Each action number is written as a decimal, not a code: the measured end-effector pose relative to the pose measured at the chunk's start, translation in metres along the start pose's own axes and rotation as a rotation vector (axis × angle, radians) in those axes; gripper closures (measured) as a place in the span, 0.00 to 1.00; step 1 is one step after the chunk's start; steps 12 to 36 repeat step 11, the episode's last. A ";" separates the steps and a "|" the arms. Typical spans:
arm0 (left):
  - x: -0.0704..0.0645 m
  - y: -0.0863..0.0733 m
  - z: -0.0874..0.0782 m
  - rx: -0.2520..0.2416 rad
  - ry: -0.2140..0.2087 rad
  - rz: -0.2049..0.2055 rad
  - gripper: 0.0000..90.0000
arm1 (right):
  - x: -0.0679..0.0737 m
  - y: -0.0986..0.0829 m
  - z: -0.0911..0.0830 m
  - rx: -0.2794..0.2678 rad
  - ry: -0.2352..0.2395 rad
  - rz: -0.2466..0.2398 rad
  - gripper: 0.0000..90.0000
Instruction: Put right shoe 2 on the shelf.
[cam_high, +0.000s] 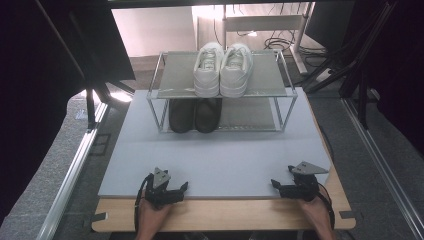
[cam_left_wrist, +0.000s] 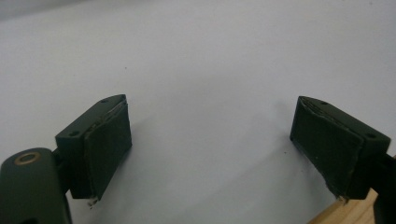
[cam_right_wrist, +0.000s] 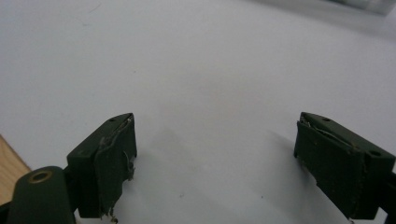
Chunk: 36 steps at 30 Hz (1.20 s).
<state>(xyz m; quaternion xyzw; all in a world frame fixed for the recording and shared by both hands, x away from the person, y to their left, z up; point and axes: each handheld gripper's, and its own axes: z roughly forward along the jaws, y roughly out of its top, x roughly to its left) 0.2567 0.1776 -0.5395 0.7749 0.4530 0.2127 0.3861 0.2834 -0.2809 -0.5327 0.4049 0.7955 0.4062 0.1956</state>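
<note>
My left gripper (cam_high: 172, 190) and right gripper (cam_high: 289, 186) rest at the near edge of the grey mat (cam_high: 220, 160), jaws spread apart, holding nothing. Farther off, the white sneakers (cam_high: 222, 69) sit on the rack's (cam_high: 287, 95) top shelf, dark shoes (cam_high: 195, 115) below.

mat (cam_high: 220, 160): matt grey, smooth | table (cam_high: 225, 212): wood | rack (cam_high: 160, 95): metal
</note>
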 end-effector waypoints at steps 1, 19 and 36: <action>0.000 0.000 0.000 0.000 0.000 0.000 0.14 | 0.001 -0.001 0.000 -0.008 -0.005 -0.003 0.14; 0.000 0.000 0.000 0.000 0.000 0.000 0.14 | 0.003 -0.005 0.001 -0.034 -0.022 -0.001 0.14; 0.000 0.000 0.000 0.000 0.000 0.000 0.14 | 0.003 -0.005 0.001 -0.034 -0.022 -0.001 0.14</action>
